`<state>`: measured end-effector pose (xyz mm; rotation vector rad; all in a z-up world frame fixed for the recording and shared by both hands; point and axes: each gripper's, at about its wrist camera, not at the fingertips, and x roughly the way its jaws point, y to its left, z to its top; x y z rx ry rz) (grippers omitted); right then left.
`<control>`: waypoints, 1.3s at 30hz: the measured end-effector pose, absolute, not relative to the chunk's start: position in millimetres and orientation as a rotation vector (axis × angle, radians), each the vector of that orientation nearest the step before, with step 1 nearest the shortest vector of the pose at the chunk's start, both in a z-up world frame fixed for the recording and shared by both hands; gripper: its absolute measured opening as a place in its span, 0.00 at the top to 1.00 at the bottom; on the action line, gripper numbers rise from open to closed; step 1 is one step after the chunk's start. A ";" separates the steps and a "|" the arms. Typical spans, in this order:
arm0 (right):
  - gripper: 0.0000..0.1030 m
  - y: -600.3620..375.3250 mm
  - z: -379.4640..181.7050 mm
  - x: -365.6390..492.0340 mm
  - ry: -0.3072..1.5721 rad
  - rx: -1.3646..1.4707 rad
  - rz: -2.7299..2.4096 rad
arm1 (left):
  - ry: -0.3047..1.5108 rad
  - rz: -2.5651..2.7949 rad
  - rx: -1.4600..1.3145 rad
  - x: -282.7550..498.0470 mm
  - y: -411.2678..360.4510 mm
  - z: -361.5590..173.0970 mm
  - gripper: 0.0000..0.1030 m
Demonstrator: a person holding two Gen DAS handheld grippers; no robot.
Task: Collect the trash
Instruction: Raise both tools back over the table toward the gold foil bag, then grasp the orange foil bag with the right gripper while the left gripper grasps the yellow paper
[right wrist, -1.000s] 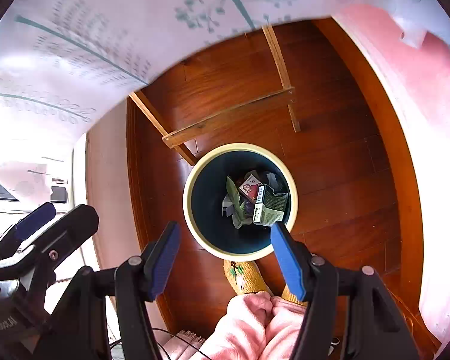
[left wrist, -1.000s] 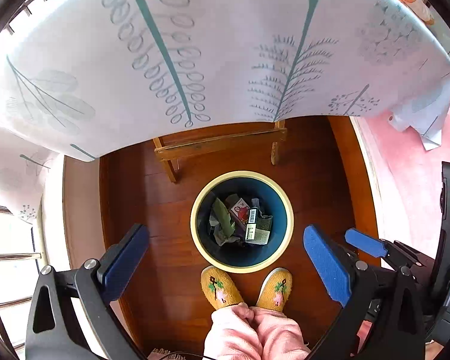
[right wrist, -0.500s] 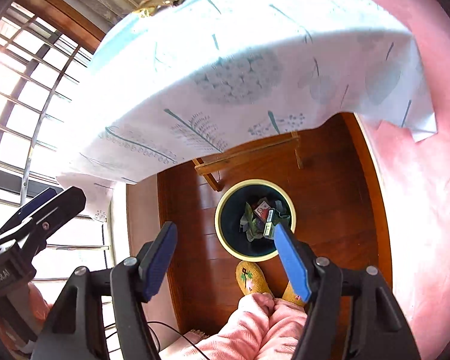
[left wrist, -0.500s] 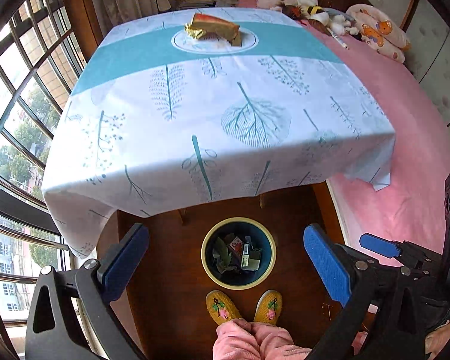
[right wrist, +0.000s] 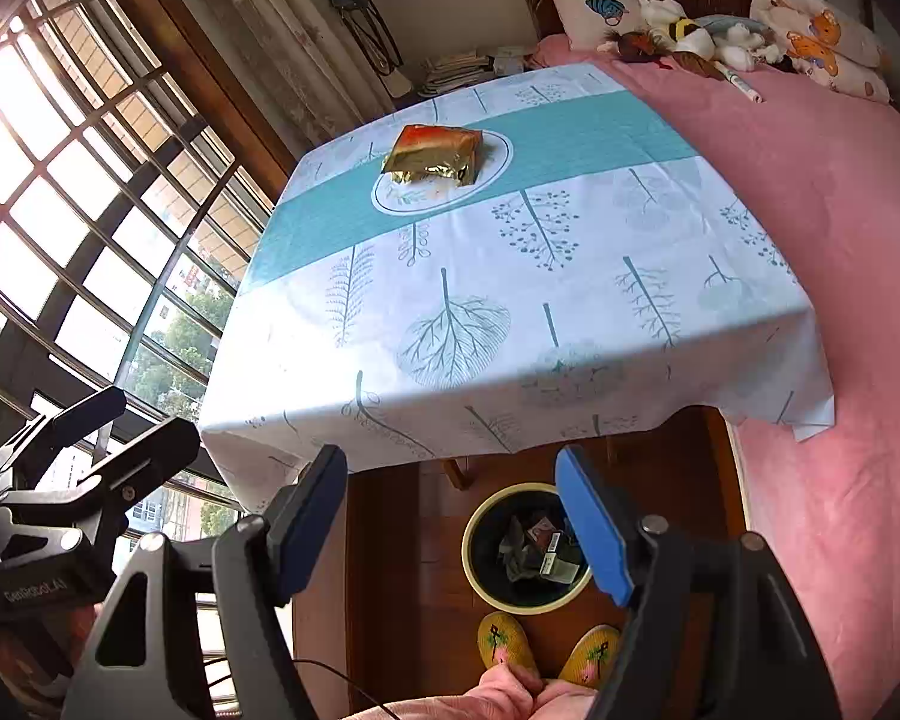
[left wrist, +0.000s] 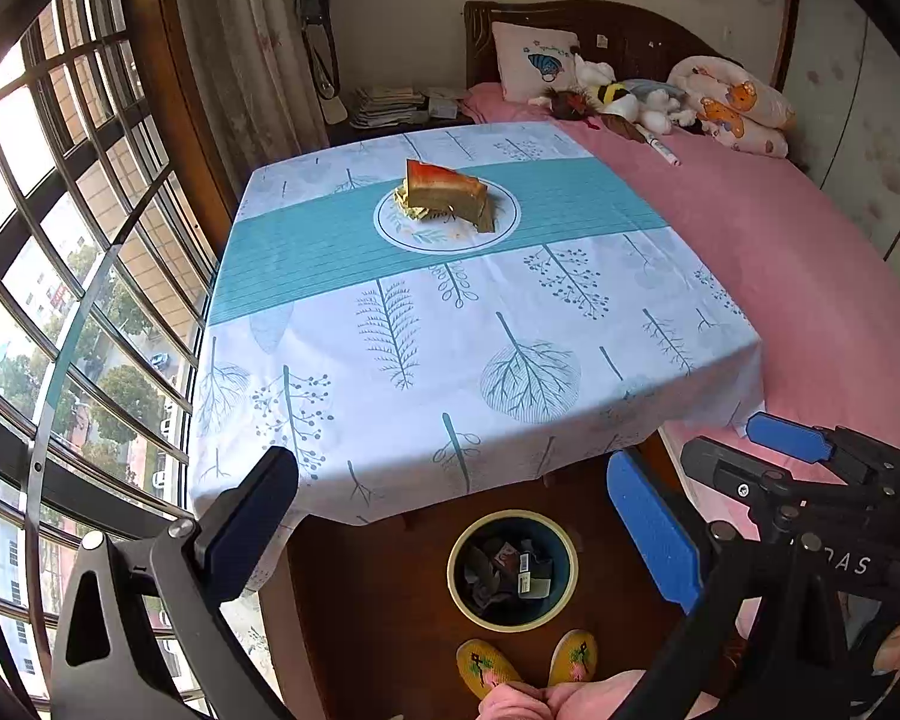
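The crinkled gold-and-red foil snack packet (right wrist: 433,155) lies on the desk's far side, midway along its teal band; the right gripper (right wrist: 450,531), jaws opening and empty, should reach over it; the left gripper (left wrist: 450,531) stands spread, empty; the round blue bin (right wrist: 525,546) waits below the near edge.

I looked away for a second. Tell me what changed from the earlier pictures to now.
Both grippers rose from just above the bin and tipped up, so the tabletop and the packet on it came into view. The right gripper jaws are opening, nothing between them; the left gripper stayed open and empty. Nothing was taken or let go. Bin, trash inside it and slippers stayed put.
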<state>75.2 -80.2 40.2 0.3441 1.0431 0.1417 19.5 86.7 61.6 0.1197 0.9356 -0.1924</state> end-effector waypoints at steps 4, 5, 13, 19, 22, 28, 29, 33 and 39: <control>0.24 -72.2 58.6 80.6 1.004 0.316 0.153 | 0.903 -0.163 0.118 25.0 93.5 73.1 0.01; 0.24 -70.1 61.8 82.6 0.996 0.308 0.158 | 0.900 -0.162 0.111 27.2 95.5 74.5 0.01; 0.24 -58.1 71.0 105.0 0.973 0.239 0.179 | 0.928 -0.148 0.056 48.7 105.2 70.9 0.05; 0.24 -55.9 60.4 138.8 1.002 0.233 0.204 | 0.946 -0.094 0.027 79.1 110.8 61.2 0.07; 0.24 -58.4 53.3 165.7 1.018 0.238 0.230 | 0.962 -0.067 0.020 103.0 109.8 55.1 0.07; 0.24 -67.3 33.3 240.7 1.075 0.227 0.314 | 1.006 0.028 0.022 163.4 96.3 39.2 0.07; 0.24 -70.0 29.5 254.5 1.089 0.225 0.323 | 1.015 0.040 0.017 174.3 94.0 36.5 0.07; 0.25 -81.7 12.5 310.4 1.143 0.235 0.360 | 1.064 0.069 -0.036 218.7 86.8 25.2 0.07; 0.25 -90.4 -16.9 393.4 1.238 0.290 0.398 | 1.106 0.171 -0.102 265.5 86.6 12.7 0.07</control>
